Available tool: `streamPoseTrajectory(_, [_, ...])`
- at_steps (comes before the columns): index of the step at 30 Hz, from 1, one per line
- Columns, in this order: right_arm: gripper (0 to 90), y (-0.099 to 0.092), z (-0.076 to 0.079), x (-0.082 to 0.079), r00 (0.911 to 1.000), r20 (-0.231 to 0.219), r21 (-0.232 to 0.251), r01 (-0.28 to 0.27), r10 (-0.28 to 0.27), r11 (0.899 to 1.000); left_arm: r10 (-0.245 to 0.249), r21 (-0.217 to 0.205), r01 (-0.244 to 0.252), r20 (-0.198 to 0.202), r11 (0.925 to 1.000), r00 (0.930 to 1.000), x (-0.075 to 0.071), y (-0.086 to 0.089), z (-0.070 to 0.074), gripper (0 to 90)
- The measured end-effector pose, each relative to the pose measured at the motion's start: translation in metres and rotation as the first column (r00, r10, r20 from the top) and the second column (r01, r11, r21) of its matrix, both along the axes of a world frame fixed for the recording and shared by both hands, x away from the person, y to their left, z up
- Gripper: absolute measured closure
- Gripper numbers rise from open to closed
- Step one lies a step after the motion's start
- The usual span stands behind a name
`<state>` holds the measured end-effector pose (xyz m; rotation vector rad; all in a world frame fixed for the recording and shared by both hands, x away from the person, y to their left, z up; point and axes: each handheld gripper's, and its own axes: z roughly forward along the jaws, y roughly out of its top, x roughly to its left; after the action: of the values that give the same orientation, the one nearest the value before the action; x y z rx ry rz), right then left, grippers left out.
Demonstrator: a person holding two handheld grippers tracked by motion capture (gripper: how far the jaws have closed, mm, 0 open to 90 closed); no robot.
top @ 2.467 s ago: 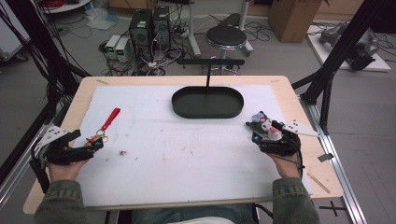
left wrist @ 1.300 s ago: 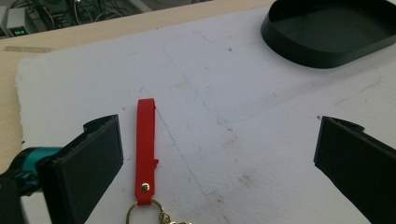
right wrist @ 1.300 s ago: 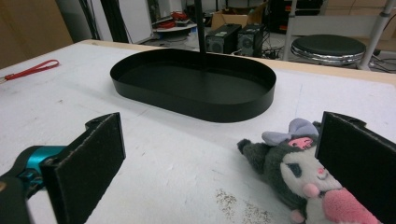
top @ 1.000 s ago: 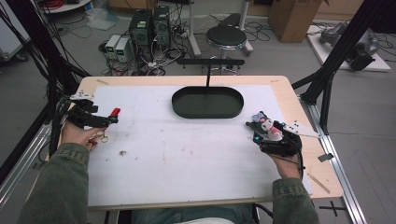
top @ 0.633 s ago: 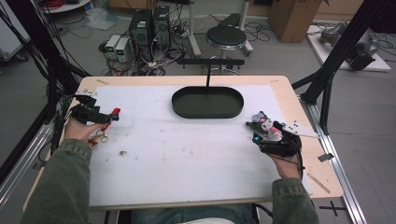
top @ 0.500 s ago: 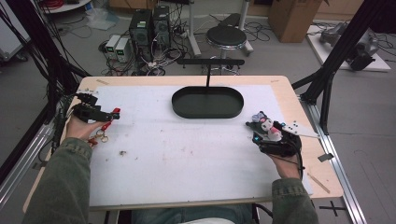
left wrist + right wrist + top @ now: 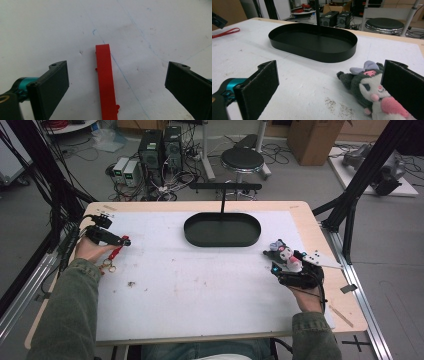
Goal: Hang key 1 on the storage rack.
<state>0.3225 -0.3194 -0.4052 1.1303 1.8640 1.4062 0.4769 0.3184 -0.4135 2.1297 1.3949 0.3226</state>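
Observation:
A red strap with key rings at its near end lies on the white mat at the left. My left gripper hovers over the strap's far end. In the left gripper view the strap runs up between the jaws of my left gripper, touching neither. Those jaws have just been closing a little and still stand wide. A grey and white plush toy lies at the right. It sits by the right jaw of my open right gripper.
A black oval tray with a thin post and crossbar stands at the back middle of the mat; its wall faces the right gripper. A small dark speck lies near the left forearm. Black frame struts flank both table sides.
The left hand has moved from the near left edge up the table and then slightly right and down, onto the red strap's far end. The right hand and the plush have not moved.

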Motion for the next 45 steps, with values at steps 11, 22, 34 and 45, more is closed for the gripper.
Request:
streamPoseTrajectory(11, [0.5,-0.001,-0.001,-0.001,1.0000,-0.001,-0.008,0.005,-0.005,1.000,0.006,0.058,-0.004,-0.043,0.9983,0.9991,0.004,0.000,-0.009,21.3])
streamPoseTrajectory(22, [0.4,-0.001,0.000,-0.001,1.0000,-0.001,-0.004,0.003,-0.003,1.000,0.015,0.078,-0.012,-0.035,0.9969,0.9993,0.004,-0.001,-0.009,42.9])
streamPoseTrajectory(34, [0.4,-0.001,0.000,-0.002,1.0000,0.001,-0.005,0.005,-0.005,1.000,0.023,0.102,-0.022,-0.005,0.9946,0.9997,-0.001,-0.003,-0.010,74.4])
streamPoseTrajectory(45, [0.4,0.000,0.000,0.000,1.0000,0.000,0.004,0.001,-0.001,1.000,-0.037,0.103,0.031,0.059,0.9942,0.9976,-0.011,-0.011,0.006,75.2])
